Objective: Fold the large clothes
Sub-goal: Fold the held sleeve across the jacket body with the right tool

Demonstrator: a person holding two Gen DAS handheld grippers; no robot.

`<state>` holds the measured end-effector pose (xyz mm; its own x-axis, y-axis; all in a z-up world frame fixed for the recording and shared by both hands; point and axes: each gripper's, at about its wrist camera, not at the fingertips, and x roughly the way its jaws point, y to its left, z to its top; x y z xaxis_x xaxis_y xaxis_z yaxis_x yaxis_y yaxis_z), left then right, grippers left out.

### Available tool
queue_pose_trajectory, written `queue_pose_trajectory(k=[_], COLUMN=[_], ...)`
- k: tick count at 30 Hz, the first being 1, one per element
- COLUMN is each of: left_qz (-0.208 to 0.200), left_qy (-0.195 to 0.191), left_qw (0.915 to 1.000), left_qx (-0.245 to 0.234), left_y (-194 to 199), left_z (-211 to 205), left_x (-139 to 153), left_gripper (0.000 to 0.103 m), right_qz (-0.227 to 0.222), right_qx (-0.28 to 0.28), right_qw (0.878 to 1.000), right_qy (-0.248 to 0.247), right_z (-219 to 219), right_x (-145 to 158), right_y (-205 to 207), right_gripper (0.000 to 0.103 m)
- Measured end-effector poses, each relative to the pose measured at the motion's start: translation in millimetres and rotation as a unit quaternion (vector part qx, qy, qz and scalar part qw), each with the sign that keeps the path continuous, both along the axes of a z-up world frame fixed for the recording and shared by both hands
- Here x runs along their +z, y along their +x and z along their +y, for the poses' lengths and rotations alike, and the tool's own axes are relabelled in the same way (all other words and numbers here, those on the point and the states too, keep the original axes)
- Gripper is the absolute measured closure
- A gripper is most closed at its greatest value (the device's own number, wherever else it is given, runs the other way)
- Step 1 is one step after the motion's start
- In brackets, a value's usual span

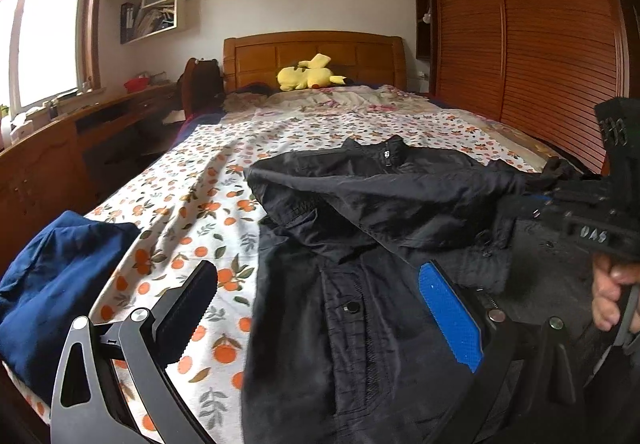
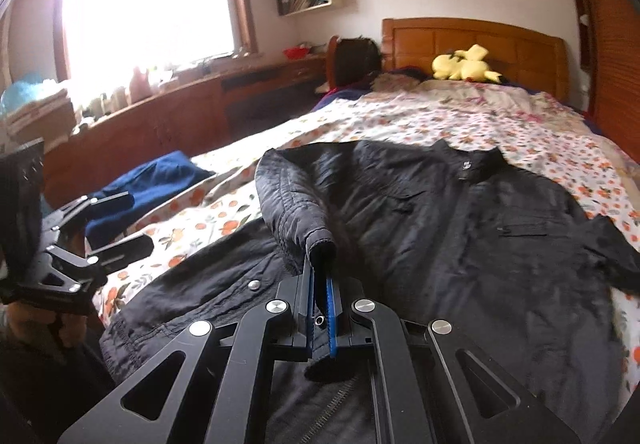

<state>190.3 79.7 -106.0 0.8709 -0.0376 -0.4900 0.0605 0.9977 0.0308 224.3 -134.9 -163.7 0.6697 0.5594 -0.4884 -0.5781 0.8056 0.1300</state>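
Observation:
A large black jacket lies spread on the bed, collar toward the headboard; it also shows in the right wrist view. My left gripper is open and empty, hovering over the jacket's left edge near its hem. It shows at the left of the right wrist view. My right gripper is shut on the cuff of the jacket's left sleeve, holding it lifted and drawn across the jacket's front. The right gripper's body shows at the right edge of the left wrist view.
A folded dark blue garment lies at the bed's left edge, also in the right wrist view. The floral bedsheet covers the bed. A yellow plush toy rests at the headboard. A wooden desk runs along the left, a wardrobe on the right.

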Motion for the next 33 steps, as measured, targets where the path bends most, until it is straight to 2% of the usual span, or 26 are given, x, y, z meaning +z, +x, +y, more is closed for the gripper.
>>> queue_pose_trajectory(k=[12, 21, 22, 24, 25, 30, 33], left_qz=[0.001, 0.004, 0.004, 0.005, 0.004, -0.003, -0.006], left_qy=[0.01, 0.018, 0.019, 0.019, 0.019, 0.016, 0.015], left_qw=[0.9995, 0.9987, 0.9986, 0.9985, 0.9984, 0.9979, 0.9975], left_qx=[-0.03, -0.047, -0.049, -0.051, -0.053, -0.062, -0.068], left_y=[11.4, 18.3, 19.5, 21.2, 21.3, 20.1, 18.2], left_z=[-36.1, -56.9, -59.3, -61.1, -62.7, -71.3, -77.5], left_x=[-5.6, -13.2, -14.0, -14.6, -14.8, -13.9, -12.9], left_gripper=[0.002, 0.002, 0.002, 0.002, 0.002, 0.002, 0.002], right_qz=[-0.015, 0.008, 0.01, 0.006, -0.002, -0.01, -0.002], right_qx=[-0.059, -0.124, -0.134, -0.149, -0.163, -0.173, -0.164], right_qw=[0.998, 0.992, 0.991, 0.989, 0.986, 0.985, 0.986], right_qy=[0.029, -0.004, -0.011, -0.025, -0.028, -0.017, -0.028], right_z=[-82.7, -121.8, -125.1, -128.5, -132.1, -146.1, -141.7], right_x=[12.2, -9.6, -14.5, -18.3, -17.8, -19.6, -28.6], right_y=[-23.3, -17.2, -13.9, -11.7, -12.6, -9.7, -3.1], right_gripper=[0.099, 0.098, 0.096, 0.083, 0.071, 0.07, 0.07])
